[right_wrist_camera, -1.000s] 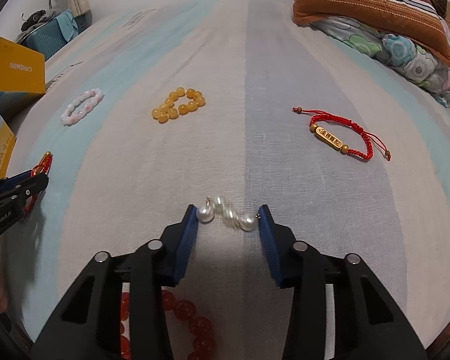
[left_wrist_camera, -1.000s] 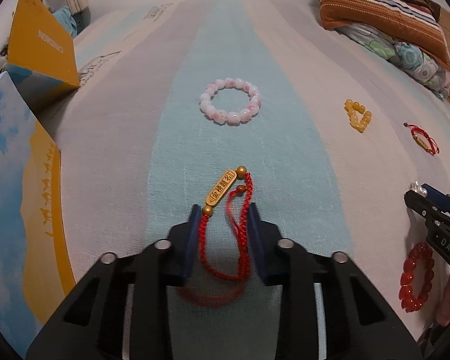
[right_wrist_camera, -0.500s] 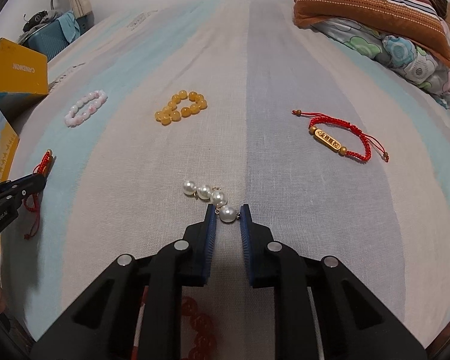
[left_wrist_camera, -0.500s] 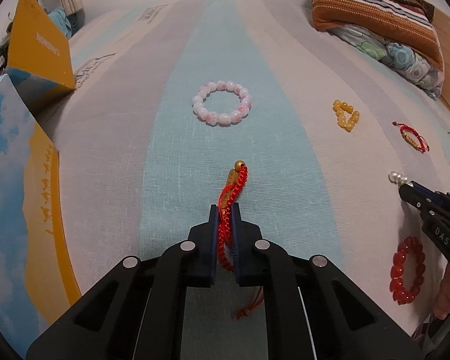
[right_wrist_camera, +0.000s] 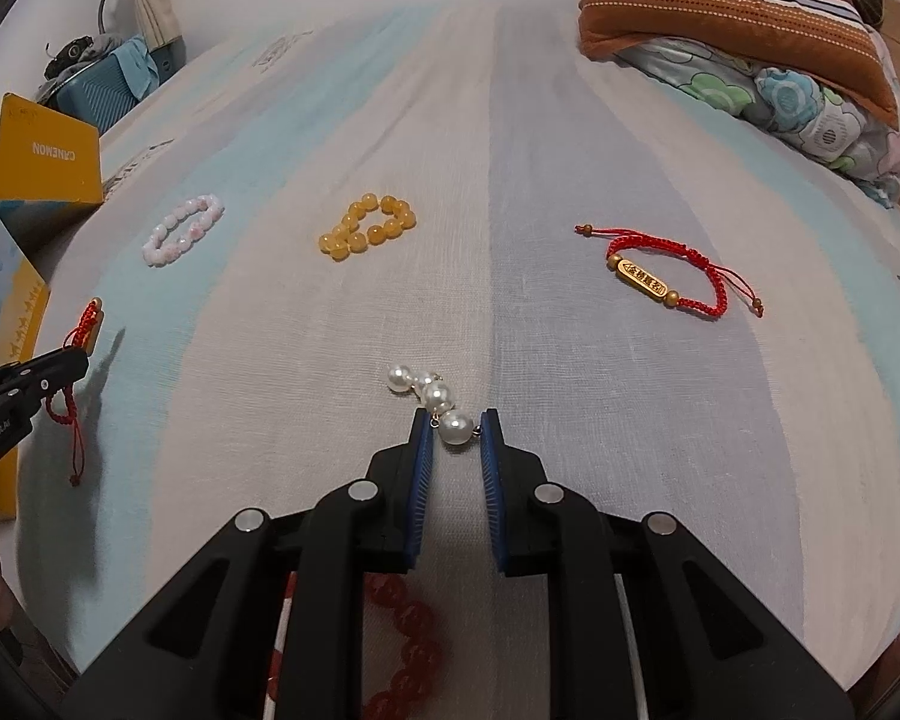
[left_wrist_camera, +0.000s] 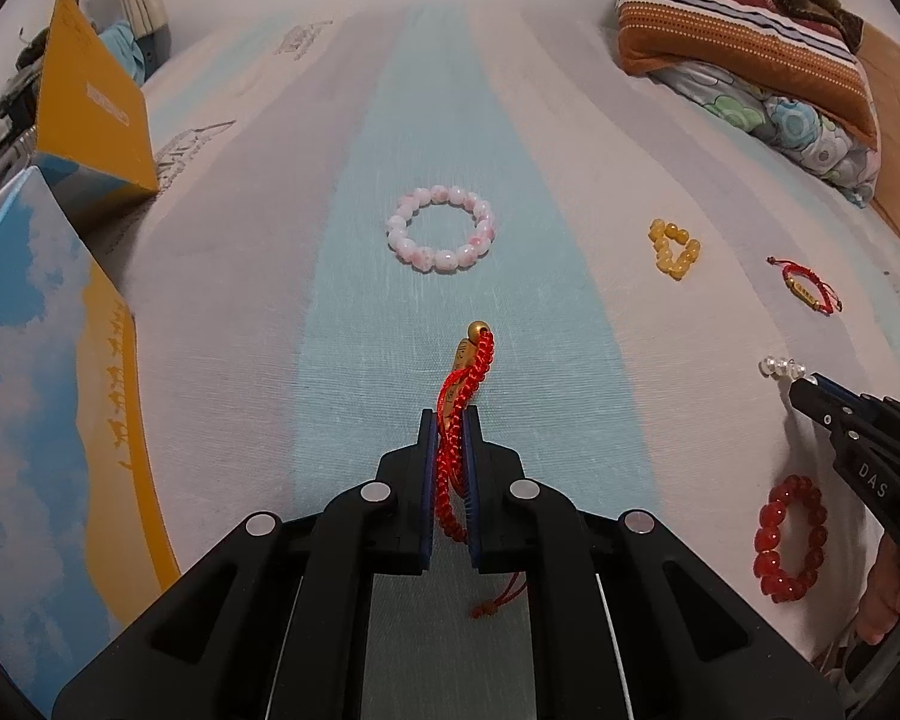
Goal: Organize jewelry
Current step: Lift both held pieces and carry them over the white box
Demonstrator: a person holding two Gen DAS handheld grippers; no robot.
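Both pieces had left the bed (right_wrist_camera: 570, 120) — left hand-held gripper (left_wrist_camera: 450, 420) pinching the red cord bracelet (left_wrist_camera: 468, 378), right hand-held gripper (right_wrist_camera: 456, 426) clamping the pearl strand (right_wrist_camera: 435, 396), lifted since the last half-second.

Red bead bracelet (right_wrist_camera: 402, 654) half hidden beneath right gripper (right_wrist_camera: 456, 429) fingers.

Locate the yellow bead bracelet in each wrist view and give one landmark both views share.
Left wrist view: the yellow bead bracelet lies right of centre on the bedsheet, right of the pink bead bracelet.
Right wrist view: the yellow bead bracelet lies left of centre, again right of the pink bead bracelet.
Shared landmark: the striped pillow, upper right in both.
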